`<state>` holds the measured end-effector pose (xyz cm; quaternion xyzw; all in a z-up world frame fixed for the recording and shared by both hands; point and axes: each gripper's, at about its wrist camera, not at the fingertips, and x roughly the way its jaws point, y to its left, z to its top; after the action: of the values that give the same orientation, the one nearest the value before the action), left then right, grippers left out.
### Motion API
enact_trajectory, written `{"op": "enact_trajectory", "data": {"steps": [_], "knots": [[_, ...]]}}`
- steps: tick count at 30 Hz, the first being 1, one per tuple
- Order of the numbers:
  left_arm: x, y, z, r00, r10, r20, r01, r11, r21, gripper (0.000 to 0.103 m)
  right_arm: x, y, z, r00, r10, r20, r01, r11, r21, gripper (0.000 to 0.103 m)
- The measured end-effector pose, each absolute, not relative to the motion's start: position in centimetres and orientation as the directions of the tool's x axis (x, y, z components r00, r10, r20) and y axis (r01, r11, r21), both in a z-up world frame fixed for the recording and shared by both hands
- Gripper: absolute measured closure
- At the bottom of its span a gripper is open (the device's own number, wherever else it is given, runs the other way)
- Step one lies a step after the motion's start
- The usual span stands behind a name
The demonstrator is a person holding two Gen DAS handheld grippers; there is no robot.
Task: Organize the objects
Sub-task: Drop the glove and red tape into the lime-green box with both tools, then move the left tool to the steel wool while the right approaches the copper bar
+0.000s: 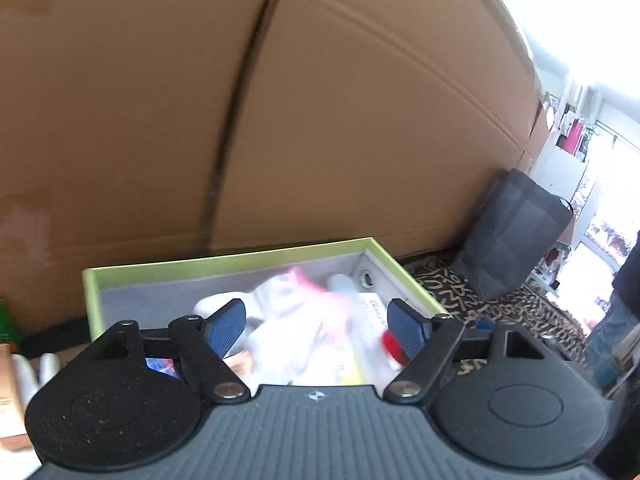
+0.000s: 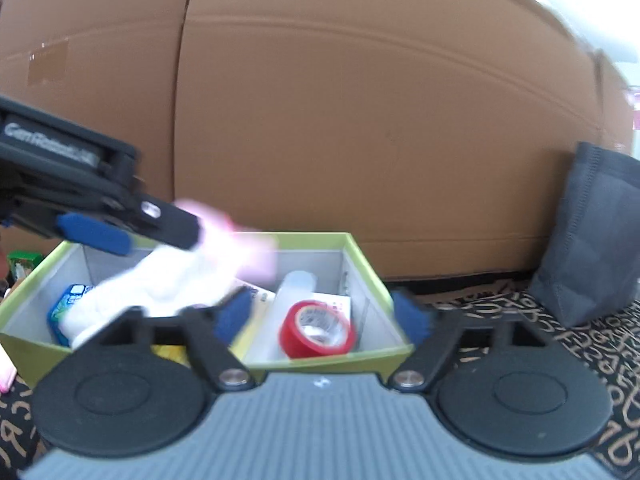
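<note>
The right gripper (image 2: 322, 316) is closest. Its two blue pads are spread wide with nothing between them, and it sits low in front of the green box (image 2: 320, 360), pointing at it.

The left gripper (image 1: 316, 330) is spread wide too. It holds nothing. In the right wrist view it reaches in from the left side, above the box, and points down and to the right. Its blue fingers (image 2: 94, 234) hang just over the box's left part.

The box stands on a dark cloth with tan letters (image 2: 560, 344). Inside it, a soft white cloth with some pink (image 2: 160, 284) lies on top of the other things, right under the left gripper. The cloth looks blurry, so I cannot tell if it touches the gripper. A roll of red tape (image 2: 316, 328) lies in the right part of the box. A blue packet (image 2: 66, 306) sits at the left end.

To the right of the box stands a dark gray bag (image 2: 592, 236). Behind everything rises a big brown cardboard wall (image 2: 360, 120).
</note>
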<state>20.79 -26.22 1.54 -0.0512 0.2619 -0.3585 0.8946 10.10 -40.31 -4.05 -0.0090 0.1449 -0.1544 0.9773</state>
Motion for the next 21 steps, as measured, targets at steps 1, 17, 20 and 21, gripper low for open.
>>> {"op": "enact_trajectory", "data": {"steps": [1,17,20,21], "knots": [[20.3,-25.7,1.5,0.609,-0.667,-0.429,0.620,0.738,-0.267,0.022,9.2,-40.1,-4.3,0.913,-0.309,-0.265,0.305,0.951,-0.055,0.014],[10.3,-14.4,0.5,0.740,-0.473,-0.478,0.462,0.874,-0.148,0.019,2.0,-33.3,-2.4,0.953,-0.106,-0.284,0.124,0.991,0.044,0.000],[8.6,-11.2,-0.9,0.764,-0.410,-0.498,0.400,0.907,-0.133,0.016,1.6,-30.2,-2.8,0.950,-0.015,-0.312,0.032,0.998,0.049,0.000],[8.2,-10.2,-1.3,0.766,-0.394,-0.508,0.379,0.915,-0.137,0.016,1.6,-29.1,-3.0,0.945,0.020,-0.326,-0.003,0.999,0.052,0.000]]}}
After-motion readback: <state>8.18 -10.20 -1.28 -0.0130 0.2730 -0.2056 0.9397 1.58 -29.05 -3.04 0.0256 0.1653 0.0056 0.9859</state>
